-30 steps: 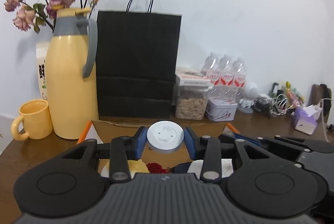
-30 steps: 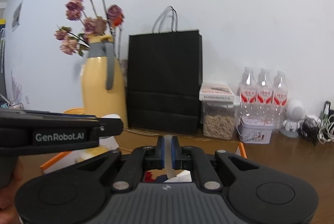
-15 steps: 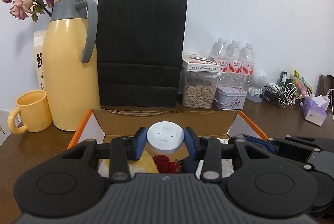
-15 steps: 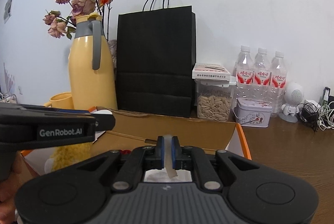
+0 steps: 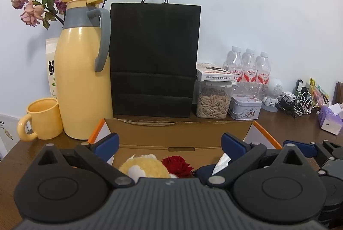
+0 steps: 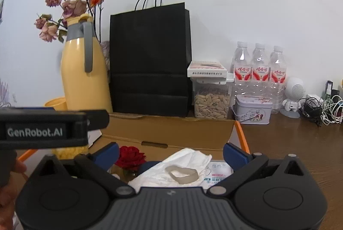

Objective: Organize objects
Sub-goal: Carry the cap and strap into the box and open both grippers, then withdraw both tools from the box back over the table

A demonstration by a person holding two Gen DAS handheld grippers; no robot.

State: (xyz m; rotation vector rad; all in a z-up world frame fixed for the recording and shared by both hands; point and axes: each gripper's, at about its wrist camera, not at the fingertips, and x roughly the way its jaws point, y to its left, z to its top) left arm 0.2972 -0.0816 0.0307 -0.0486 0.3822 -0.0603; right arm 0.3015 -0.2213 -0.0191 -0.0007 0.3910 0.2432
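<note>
Above the cardboard box [image 5: 180,135], both grippers' jaws are opening (nothing between them).

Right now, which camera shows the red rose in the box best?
The right wrist view: the red rose shows whole beside the white plastic bag. The left wrist view shows only its top, cut off by the gripper body.

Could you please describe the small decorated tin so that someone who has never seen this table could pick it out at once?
Start at the tall black paper bag against the wall and move right, past the clear container of seeds. The tin stands next, in front of three water bottles. It alone is low, opaque and silvery, with a printed lid and sides.
</note>
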